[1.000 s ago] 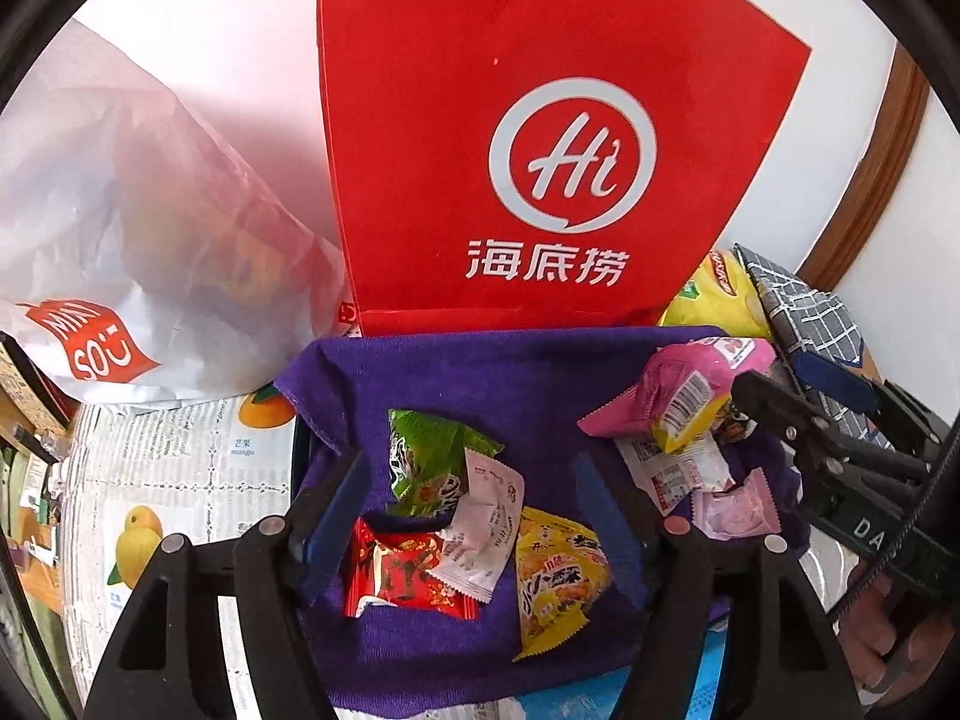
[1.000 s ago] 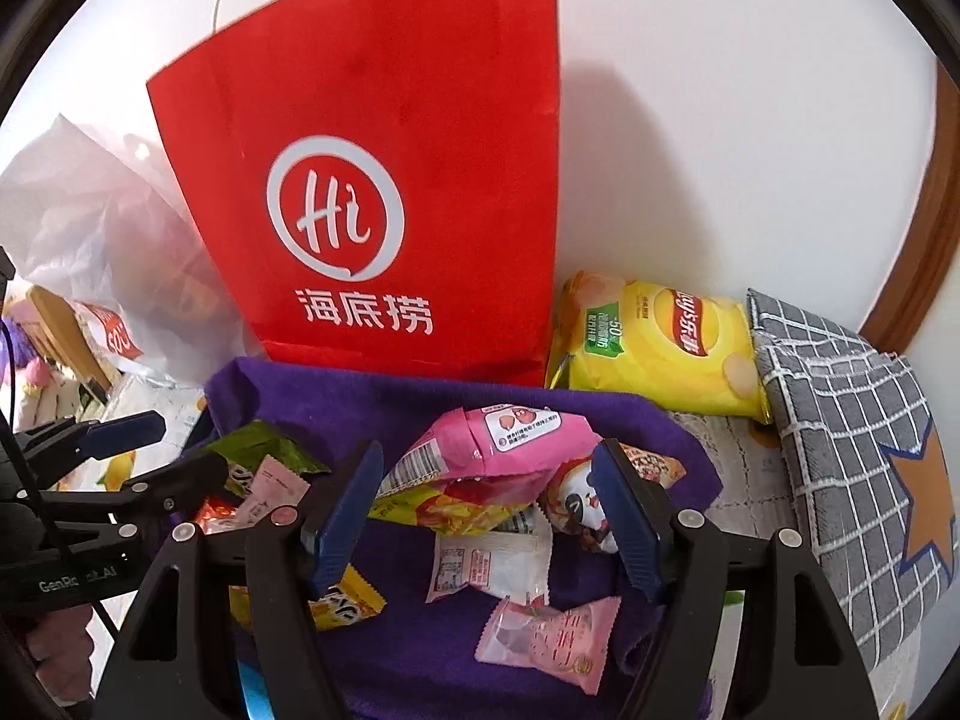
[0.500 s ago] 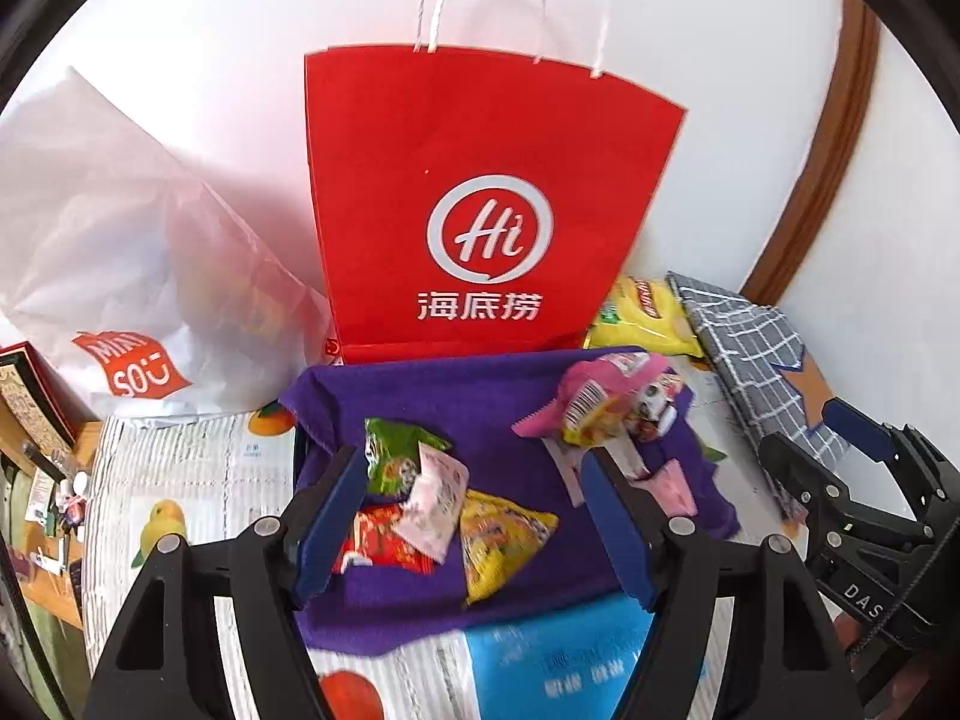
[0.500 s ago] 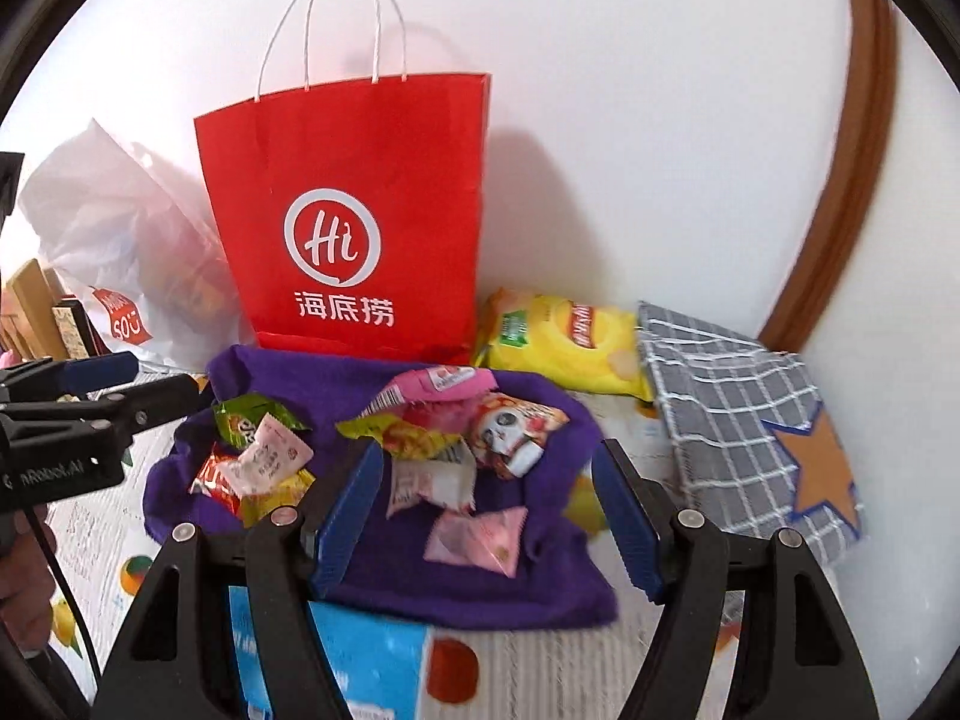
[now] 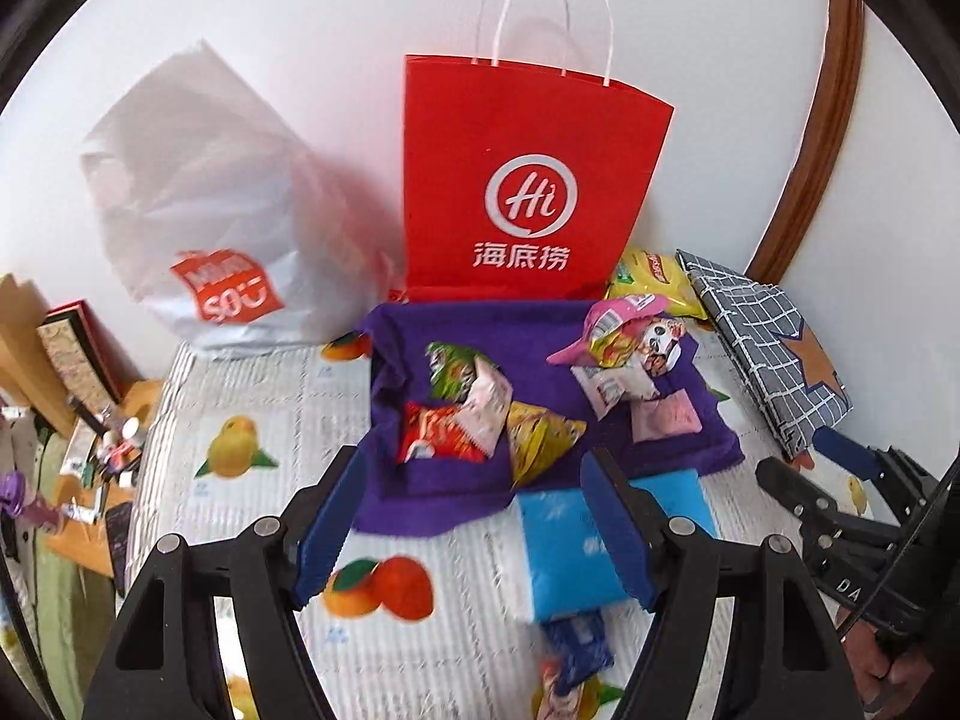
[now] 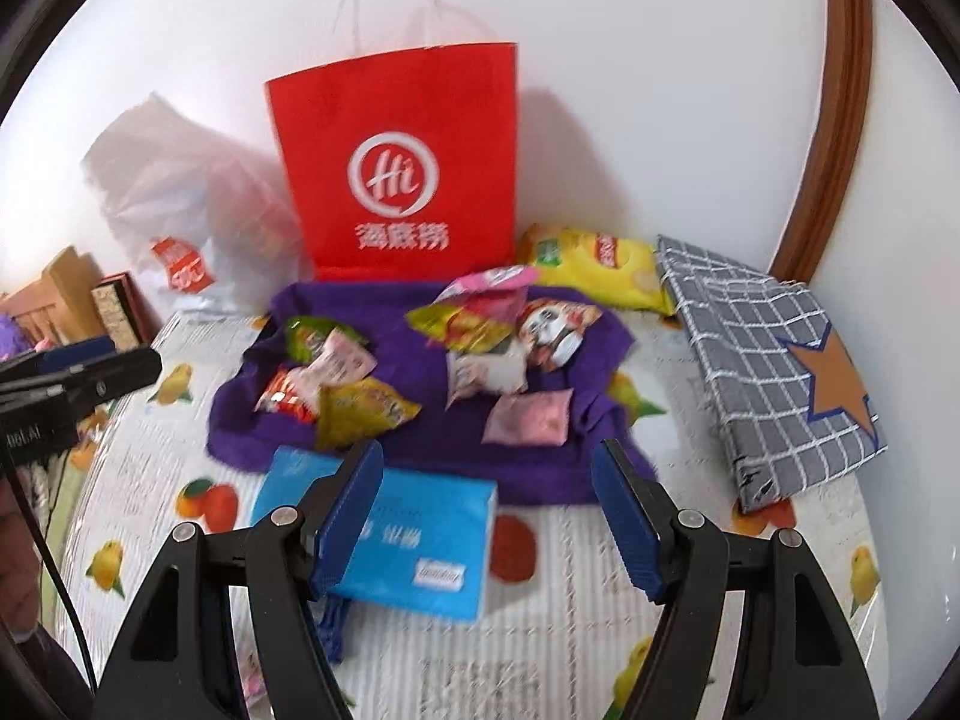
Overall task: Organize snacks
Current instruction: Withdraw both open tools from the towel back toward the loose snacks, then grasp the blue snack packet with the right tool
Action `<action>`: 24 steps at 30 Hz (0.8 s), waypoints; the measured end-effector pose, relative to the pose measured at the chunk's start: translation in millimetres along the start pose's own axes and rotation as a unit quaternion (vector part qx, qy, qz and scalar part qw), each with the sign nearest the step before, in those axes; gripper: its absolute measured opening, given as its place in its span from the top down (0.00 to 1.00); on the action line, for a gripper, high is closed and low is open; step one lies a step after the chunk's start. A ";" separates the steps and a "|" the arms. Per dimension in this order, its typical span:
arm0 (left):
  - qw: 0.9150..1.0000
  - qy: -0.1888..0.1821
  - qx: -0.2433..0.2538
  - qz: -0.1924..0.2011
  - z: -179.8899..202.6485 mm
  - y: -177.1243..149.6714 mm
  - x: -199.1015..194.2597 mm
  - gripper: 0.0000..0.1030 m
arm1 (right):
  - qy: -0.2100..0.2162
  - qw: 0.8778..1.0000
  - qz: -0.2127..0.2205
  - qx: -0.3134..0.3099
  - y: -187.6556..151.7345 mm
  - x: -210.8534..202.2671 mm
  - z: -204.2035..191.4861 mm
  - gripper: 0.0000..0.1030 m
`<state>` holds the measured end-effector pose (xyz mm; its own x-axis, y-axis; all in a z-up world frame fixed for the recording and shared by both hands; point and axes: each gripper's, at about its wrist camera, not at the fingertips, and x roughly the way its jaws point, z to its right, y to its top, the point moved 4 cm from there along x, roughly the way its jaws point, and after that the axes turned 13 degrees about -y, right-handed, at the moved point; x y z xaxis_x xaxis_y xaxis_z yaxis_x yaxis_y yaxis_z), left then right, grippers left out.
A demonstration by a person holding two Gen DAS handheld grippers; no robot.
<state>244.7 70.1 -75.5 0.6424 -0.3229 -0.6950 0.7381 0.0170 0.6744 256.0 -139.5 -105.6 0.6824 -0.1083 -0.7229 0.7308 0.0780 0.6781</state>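
Crinkly snack packets point(image 5: 528, 438) on plush purple cloth point(image 5: 420, 480)

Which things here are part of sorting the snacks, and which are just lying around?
Part of the job:
- small snack packets piled on the purple cloth
- pink packet
- yellow chip bag
- red paper bag, probably where they go

Lying about:
- blue tissue pack
- checked grey fabric with star
- white plastic bag
- fruit-print table cover

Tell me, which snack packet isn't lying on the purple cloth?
The big yellow chip bag. It lies behind the purple cloth, beside the red paper bag; the small packets lie on the cloth.
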 end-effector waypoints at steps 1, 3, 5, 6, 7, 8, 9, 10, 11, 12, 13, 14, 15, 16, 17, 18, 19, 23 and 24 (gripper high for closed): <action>1.000 0.003 -0.001 0.000 -1.6 -4.7 -4.7 0.30 | 0.001 1.000 -0.002 -0.002 -3.7 -1.4 -2.2 0.30; 1.000 0.009 -0.003 0.001 -4.7 -12.1 -11.2 0.30 | 0.007 1.000 -0.007 -0.002 -12.6 -4.1 -7.0 0.30; 1.000 0.012 -0.007 -0.001 -7.3 -19.4 -16.0 0.30 | 0.013 1.000 -0.011 -0.002 -18.3 -5.3 -10.0 0.30; 1.000 0.013 -0.009 -0.001 -8.9 -22.9 -18.2 0.30 | 0.016 1.000 -0.012 -0.002 -21.8 -6.6 -12.0 0.30; 1.000 0.015 -0.010 -0.001 -10.5 -26.8 -20.6 0.30 | 0.019 1.000 -0.013 -0.003 -25.7 -8.3 -14.0 0.30; 1.000 0.018 -0.012 -0.002 -12.3 -30.6 -22.5 0.30 | 0.022 1.000 -0.015 -0.004 -29.1 -9.5 -16.4 0.30; 1.000 0.020 -0.014 -0.003 -14.0 -34.2 -24.4 0.30 | 0.024 1.000 -0.016 -0.005 -31.7 -10.2 -18.2 0.30; 1.000 0.023 -0.017 -0.004 -17.0 -39.1 -26.6 0.30 | 0.027 0.999 -0.017 -0.006 -35.2 -10.9 -20.8 0.30; 0.999 0.025 -0.020 -0.004 -19.8 -42.7 -27.9 0.30 | 0.028 0.999 -0.019 -0.007 -38.6 -11.0 -23.3 0.30; 0.999 0.026 -0.023 -0.005 -22.5 -46.3 -29.0 0.30 | 0.030 0.999 -0.021 -0.009 -42.4 -10.6 -26.3 0.30; 0.999 0.027 -0.028 -0.008 -26.1 -50.9 -29.8 0.30 | 0.030 0.999 -0.024 -0.010 -46.7 -9.1 -29.3 0.30; 0.999 0.027 -0.031 -0.010 -28.7 -54.4 -29.8 0.30 | 0.031 0.999 -0.029 -0.011 -50.7 -6.8 -32.4 0.30; 0.999 0.029 -0.035 -0.014 -32.0 -59.2 -29.8 0.30 | 0.035 0.999 -0.037 -0.012 -56.4 -3.9 -36.3 0.30; 0.999 0.031 -0.037 -0.016 -34.0 -62.7 -30.1 0.30 | 0.038 0.998 -0.043 -0.013 -60.1 -1.8 -39.0 0.30; 0.999 0.033 -0.038 -0.018 -36.0 -65.5 -30.4 0.30 | 0.042 0.998 -0.048 -0.013 -64.2 0.0 -42.0 0.30; 0.998 0.035 -0.039 -0.019 -38.6 -69.2 -31.0 0.30 | 0.047 0.997 -0.054 -0.014 -69.0 2.5 -46.4 0.30; 0.998 0.036 -0.041 -0.020 -40.6 -71.9 -31.7 0.30 | 0.050 0.997 -0.057 -0.016 -72.5 3.7 -49.6 0.30; 0.998 0.038 -0.048 -0.023 -48.7 -81.6 -33.3 0.30 | 0.062 0.995 -0.067 -0.030 -84.0 10.6 -67.7 0.31; 0.998 0.038 -0.049 -0.024 -50.1 -83.4 -33.2 0.30 | 0.067 0.995 -0.068 -0.035 -86.2 13.1 -72.3 0.31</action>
<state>172.1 126.8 -121.2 0.6176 -0.2523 -0.7449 0.7821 0.0964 0.6157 203.2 -76.0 -183.1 0.5691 0.0093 -0.8222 0.8132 0.1417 0.5645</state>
